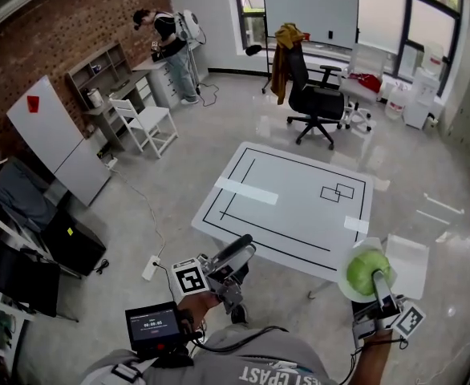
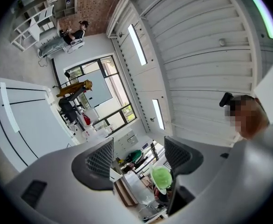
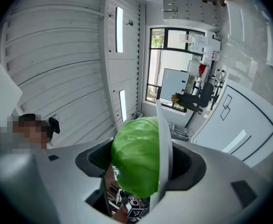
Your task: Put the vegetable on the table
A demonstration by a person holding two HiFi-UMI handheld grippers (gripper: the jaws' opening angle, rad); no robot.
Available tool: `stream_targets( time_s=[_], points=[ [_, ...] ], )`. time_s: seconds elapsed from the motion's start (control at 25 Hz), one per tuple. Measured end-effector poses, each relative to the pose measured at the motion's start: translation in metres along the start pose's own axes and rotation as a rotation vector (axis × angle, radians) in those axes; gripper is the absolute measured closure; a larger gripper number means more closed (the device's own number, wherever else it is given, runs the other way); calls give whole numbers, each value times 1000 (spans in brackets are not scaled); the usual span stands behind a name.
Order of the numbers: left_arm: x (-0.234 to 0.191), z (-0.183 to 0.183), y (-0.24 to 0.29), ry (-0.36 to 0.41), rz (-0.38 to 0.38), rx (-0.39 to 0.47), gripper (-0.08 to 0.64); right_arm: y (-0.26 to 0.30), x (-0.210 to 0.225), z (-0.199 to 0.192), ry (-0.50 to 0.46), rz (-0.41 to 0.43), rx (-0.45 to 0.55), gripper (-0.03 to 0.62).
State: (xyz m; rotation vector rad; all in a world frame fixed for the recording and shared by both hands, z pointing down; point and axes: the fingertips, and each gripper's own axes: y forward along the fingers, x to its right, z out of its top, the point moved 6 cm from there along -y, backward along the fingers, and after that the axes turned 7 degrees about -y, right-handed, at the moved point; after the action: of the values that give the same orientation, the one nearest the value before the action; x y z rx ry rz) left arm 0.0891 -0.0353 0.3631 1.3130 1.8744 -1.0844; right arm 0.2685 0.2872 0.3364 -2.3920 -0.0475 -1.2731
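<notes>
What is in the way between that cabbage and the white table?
Nothing visible. The right gripper holds the cabbage by the table's near edge, and the top there shows only flat tape.

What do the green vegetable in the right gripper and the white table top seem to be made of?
The vegetable looks like plastic, though I cannot be sure: glossy, even green, thin white rim. The table looks like smooth white board, perhaps laminate: flat, even, with black lines.
</notes>
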Motion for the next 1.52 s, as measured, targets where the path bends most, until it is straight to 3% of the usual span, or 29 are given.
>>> stream_targets(
  time_s=[0.28,0.72,1.2,1.32,1.52],
  points=[
    [-27,57,4,-29,-84,-20,245,51,-5,-12,-57,-28,31,279],
    [-65,132,-24,-94,-200,-31,551,117,-5,-52,-95,-81,61,279],
    [-93,164,-71,-134,-192,50,554,174,20,-74,-91,-124,-30,279],
    [-97,168,-83,-161,-165,84,554,190,34,-74,-77,-122,-54,279],
    [-101,175,-106,-123,-101,144,554,213,65,-74,-42,-113,-99,279]
  ],
)
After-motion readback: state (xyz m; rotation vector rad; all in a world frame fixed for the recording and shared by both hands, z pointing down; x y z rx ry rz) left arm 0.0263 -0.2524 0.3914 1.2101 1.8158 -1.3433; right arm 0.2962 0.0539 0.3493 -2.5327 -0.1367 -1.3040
